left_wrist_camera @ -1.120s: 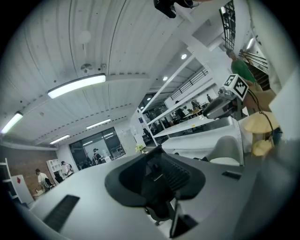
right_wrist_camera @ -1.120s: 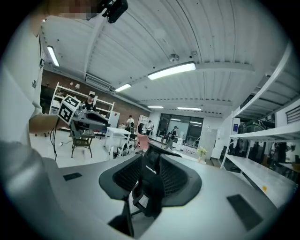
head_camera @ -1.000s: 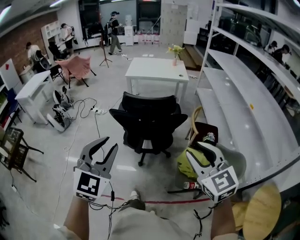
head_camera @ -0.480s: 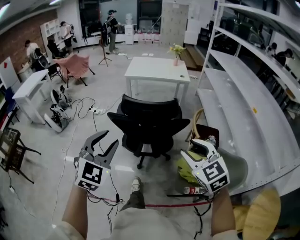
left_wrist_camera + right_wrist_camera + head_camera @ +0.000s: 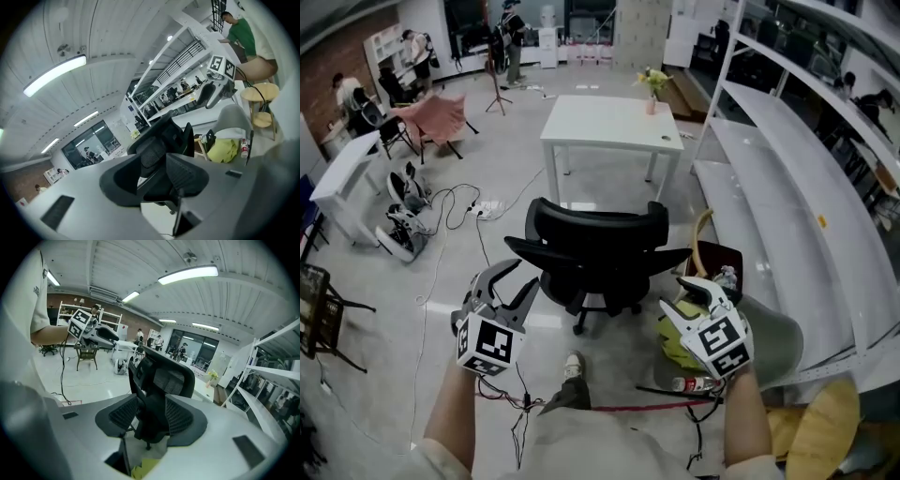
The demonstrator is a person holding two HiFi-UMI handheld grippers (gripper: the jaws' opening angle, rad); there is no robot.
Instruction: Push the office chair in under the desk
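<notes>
Fingers: on your left gripper (image 5: 523, 274) and your right gripper (image 5: 675, 298) the jaws stand wide apart and hold nothing. Each gripper view frames the chair (image 5: 595, 239) in the gap, untouched.
Grippers: the left sits at 7 o'clock of the chair and the right at 5 o'clock, both short of it.
Chair: it stands straight ahead at 12 o'clock with its backrest (image 5: 598, 223) toward you. It is clear of the desk (image 5: 614, 122), which stands farther out at 12 o'clock.
Handling: on its wheels (image 5: 605, 305) it should roll lightly over the smooth floor. The seat will likely swivel if you push off-centre.
Hold: the mesh probably gives, so press on the stiff top rim of the backrest, one gripper at each end.
Watch: a cable (image 5: 441, 234) lies at 9 o'clock of the chair, off the path. A yellow-green bag (image 5: 675, 342) lies just beside your right gripper.
Head view only: the bare floor between chair and desk, and the desk legs.
Gripper views only: the backrest's mesh close up, and each gripper seen from the other side.
</notes>
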